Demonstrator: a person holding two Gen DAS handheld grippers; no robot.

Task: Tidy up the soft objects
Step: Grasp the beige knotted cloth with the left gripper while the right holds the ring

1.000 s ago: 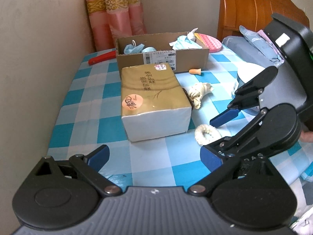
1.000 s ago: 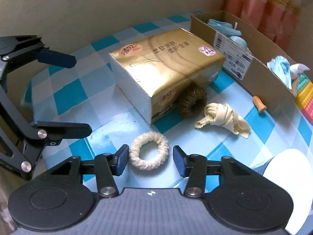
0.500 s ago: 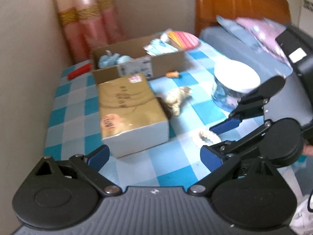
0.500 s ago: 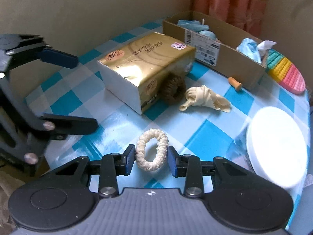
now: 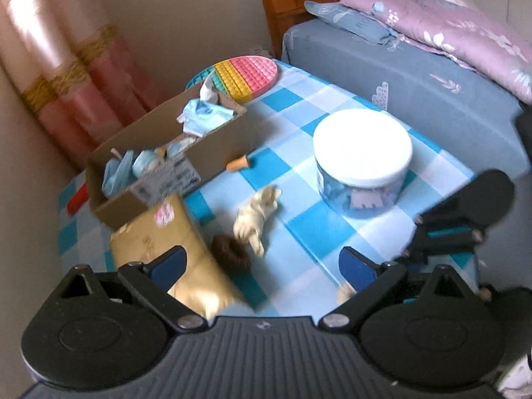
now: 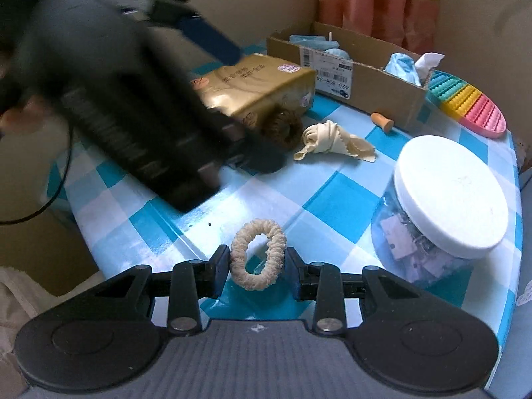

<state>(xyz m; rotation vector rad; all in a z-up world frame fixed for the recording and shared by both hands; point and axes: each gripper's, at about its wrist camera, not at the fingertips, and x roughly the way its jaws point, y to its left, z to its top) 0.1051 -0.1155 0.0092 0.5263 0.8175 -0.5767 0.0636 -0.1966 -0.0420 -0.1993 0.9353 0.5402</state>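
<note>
**Q:** On the checked tablecloth [image 6: 335,199], where is the cream scrunchie [image 6: 257,254]?

**A:** Near the front edge, standing between the two pads of the right gripper [image 6: 256,271]. Jaws pressed onto its sides; ring squeezed to a narrow oval. Grasped.

**Q:** Left gripper [image 5: 262,266]?

**A:** Jaws spread wide, nothing between them. Held above the table, over the gold tissue pack [image 5: 173,252]. Blurred in the right wrist view.

**Q:** Other soft items?

**A:** Brown scrunchie [image 6: 282,126] touching the tissue pack's side. Knotted cream cloth [image 6: 332,138] just beside it, flat on the cloth. Blue fabric pieces [image 5: 202,116] inside the cardboard box [image 6: 365,83] at the far edge.

**Q:** Remainder?

**A:** Clear jar with white lid [image 6: 449,199] to the right of the held scrunchie, apart from it. Rainbow bubble mat [image 6: 472,103] behind the box. Small orange piece [image 6: 382,120] against the box wall; identity unclear.
</note>
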